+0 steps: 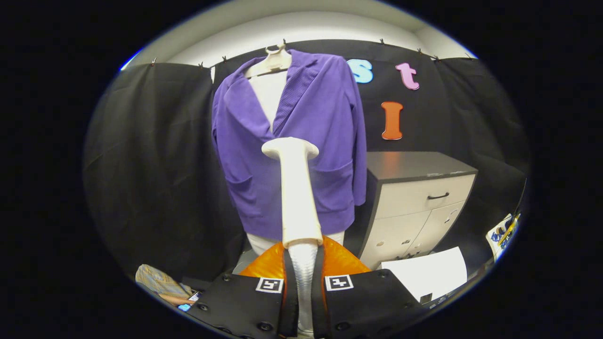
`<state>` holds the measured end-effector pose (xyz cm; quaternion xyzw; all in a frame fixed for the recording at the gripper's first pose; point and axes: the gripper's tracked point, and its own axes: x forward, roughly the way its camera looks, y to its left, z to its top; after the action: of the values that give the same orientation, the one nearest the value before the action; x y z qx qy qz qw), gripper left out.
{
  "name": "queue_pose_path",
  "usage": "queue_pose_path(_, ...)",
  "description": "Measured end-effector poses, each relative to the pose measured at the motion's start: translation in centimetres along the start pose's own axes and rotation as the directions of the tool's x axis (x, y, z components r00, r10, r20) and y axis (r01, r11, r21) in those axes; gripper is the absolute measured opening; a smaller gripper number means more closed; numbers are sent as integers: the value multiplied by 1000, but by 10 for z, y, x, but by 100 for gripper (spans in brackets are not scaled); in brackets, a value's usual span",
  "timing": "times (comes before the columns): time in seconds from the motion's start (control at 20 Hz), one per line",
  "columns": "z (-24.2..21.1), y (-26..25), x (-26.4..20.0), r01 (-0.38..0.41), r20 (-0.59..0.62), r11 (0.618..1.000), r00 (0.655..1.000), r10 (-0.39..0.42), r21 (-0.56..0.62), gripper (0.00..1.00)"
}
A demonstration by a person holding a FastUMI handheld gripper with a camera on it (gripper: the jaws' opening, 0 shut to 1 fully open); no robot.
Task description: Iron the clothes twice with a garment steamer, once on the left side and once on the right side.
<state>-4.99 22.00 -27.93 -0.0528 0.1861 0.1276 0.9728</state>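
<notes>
No readable text or numbers anywhere. Two square coded marker tags sit on the gripper body, bearing block patterns, not letters.

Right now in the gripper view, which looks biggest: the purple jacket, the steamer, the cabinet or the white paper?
1. Purple jacket, hanging beyond the steamer.
2. Cabinet.
3. Steamer, gripped by the jaws of the gripper; it is nearest the camera, so its look is inflated.
4. White paper.
</notes>
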Motion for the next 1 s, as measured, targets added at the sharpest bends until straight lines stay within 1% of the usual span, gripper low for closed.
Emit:
queue_pose_path(0.2, 53, -51, -10, 96, 103, 995, 990, -99, 34, 19)
queue_pose_path(0.35, 86, -86, -22, 162, 172, 985, 970, -170, 58, 19)
queue_pose_path(0.5, 117, -116, -41, 209, 232, 974, 946, -225, 92, 19)
queue_pose_path(0.7, 158, -144, -66, 250, 313, 961, 910, -274, 114, 19)
queue_pose_path(0.8, 169, -150, -75, 257, 338, 958, 897, -285, 126, 19)
queue_pose_path(1.0, 176, -158, -82, 265, 349, 951, 886, -305, 160, 19)
